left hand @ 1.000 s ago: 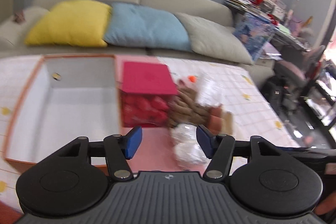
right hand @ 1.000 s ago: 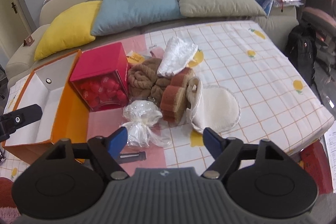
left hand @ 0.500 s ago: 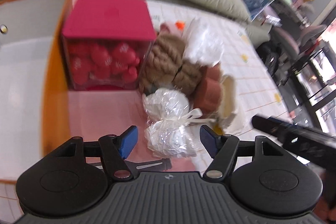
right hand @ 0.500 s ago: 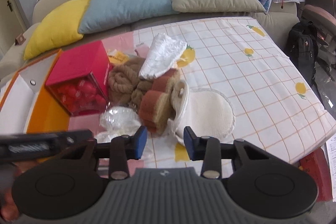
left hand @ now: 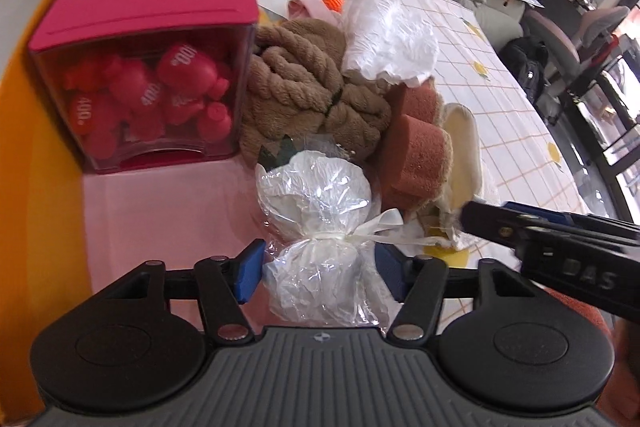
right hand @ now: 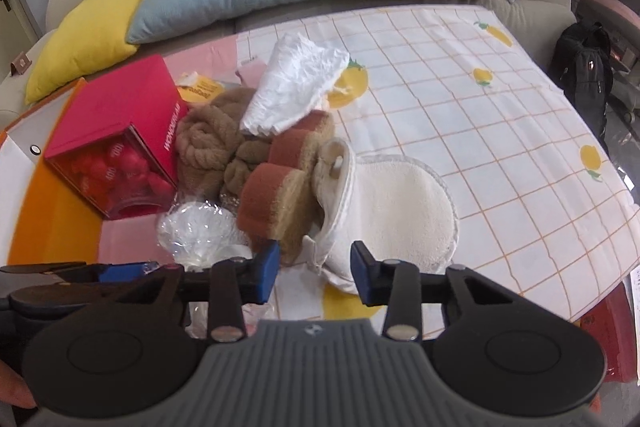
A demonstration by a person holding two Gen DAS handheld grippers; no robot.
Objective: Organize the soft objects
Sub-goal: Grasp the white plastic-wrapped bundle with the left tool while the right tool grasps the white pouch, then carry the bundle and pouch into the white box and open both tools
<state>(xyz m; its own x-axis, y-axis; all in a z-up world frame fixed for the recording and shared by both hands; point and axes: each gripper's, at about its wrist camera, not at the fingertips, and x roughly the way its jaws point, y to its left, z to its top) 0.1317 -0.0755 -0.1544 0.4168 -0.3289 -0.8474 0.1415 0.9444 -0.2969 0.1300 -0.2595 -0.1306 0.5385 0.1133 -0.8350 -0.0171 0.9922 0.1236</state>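
Left tool (left hand: pixel 318 273): pads apart, straddling cellophane bundle (left hand: pixel 320 227), placed for pickup. Right tool (right hand: pixel 315 277): pads apart, aimed at cream mitt (right hand: pixel 384 211) beside 2 sponges (right hand: pixel 280 195).

Checked tablecloth (right hand: pixel 460 99), red box (right hand: pixel 116 115), brown towel (right hand: pixel 212 143)

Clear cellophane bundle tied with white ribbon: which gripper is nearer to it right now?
Left. The left gripper has its open jaws on either side of the clear cellophane bundle tied with white ribbon. The right gripper sits off to the bundle's right, open around the cream cloth pouch.
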